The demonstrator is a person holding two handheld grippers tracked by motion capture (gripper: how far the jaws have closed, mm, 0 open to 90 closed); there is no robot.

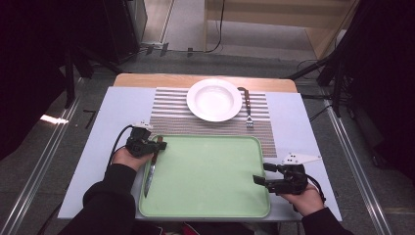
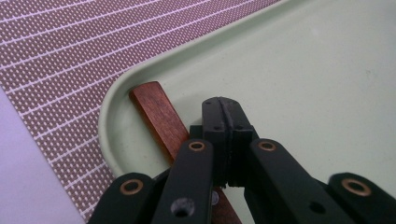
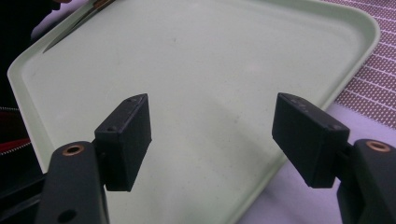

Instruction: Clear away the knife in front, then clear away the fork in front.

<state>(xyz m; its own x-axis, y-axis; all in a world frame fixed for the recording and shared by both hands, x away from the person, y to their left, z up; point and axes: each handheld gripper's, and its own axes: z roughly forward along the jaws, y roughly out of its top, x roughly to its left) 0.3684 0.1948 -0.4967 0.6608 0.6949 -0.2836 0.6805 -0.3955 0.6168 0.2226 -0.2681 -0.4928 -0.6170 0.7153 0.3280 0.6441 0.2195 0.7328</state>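
A knife (image 1: 149, 175) with a brown wooden handle (image 2: 156, 113) lies along the left side of a pale green tray (image 1: 210, 171), handle toward the far left corner. My left gripper (image 1: 161, 145) is right over that handle. Its black pads (image 2: 223, 109) press together with nothing between them, and the handle runs underneath them on the tray (image 2: 303, 93). My right gripper (image 1: 259, 173) hangs at the tray's right edge with its jaws wide apart and empty (image 3: 212, 112), facing the bare tray (image 3: 210, 56).
Beyond the tray, a white plate (image 1: 214, 99) sits on a striped brown placemat (image 1: 171, 117), with a fork (image 1: 247, 110) just to its right. The grey table surface (image 1: 107, 127) borders the tray on both sides. The person's sleeves enter at the bottom.
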